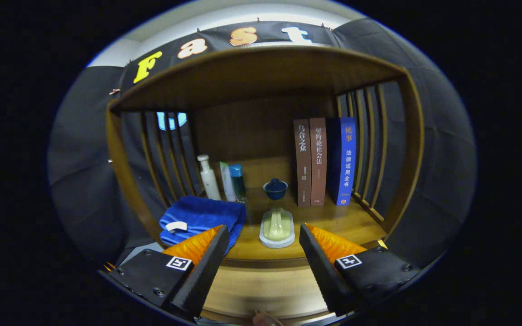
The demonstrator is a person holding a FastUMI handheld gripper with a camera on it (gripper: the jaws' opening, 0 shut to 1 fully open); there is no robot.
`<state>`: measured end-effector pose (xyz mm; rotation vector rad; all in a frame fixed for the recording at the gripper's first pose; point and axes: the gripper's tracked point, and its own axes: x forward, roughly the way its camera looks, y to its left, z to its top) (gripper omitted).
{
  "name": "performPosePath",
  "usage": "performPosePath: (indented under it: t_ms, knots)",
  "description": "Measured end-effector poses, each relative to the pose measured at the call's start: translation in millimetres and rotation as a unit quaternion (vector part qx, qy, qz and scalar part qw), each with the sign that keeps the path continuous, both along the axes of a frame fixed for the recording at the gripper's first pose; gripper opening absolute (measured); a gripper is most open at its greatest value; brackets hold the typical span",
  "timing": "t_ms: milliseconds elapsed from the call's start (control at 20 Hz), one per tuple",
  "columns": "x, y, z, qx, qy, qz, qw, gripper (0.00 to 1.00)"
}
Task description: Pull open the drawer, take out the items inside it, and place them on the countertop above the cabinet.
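My gripper [264, 235] is open, its two fingers spread wide with nothing between them. Below and between the fingers is the wooden drawer front [261, 290], with a small knob [265, 319] at its lower edge. Just beyond the fingertips lies the wooden countertop [342, 226] of the cabinet. On it, ahead of the gap between the fingers, sits a pale brush-like item on a light oval dish [277, 228]. A folded blue towel [202, 217] lies beside the left finger.
A small dark blue lidded cup [275, 188] stands behind the dish. A white bottle [209, 177] and two tubes [233, 182] stand at the back left. Three upright books [324, 160] stand at the back right. Slatted wooden sides and a shelf roof [261, 72] enclose the countertop.
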<state>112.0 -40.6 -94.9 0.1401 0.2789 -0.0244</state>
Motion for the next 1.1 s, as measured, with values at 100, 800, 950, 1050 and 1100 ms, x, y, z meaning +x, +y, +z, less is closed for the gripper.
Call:
performPosePath:
  t_ms: [100, 800, 950, 1050, 1100]
  knots:
    - [-30.9, 4.8, 1.9, 0.0, -0.026, -0.001, 1.0, 1.0]
    - [-153.8, 3.2, -153.3, 0.003, -0.035, -0.037, 0.999, 0.99]
    - [-148.8, -0.3, -174.8, 0.009, -0.025, -0.043, 0.999, 1.0]
    - [-150.1, 4.2, -187.7, 0.008, -0.012, -0.039, 0.999, 0.99]
    - [-150.8, 7.3, -193.4, 0.005, -0.008, -0.035, 0.999, 1.0]
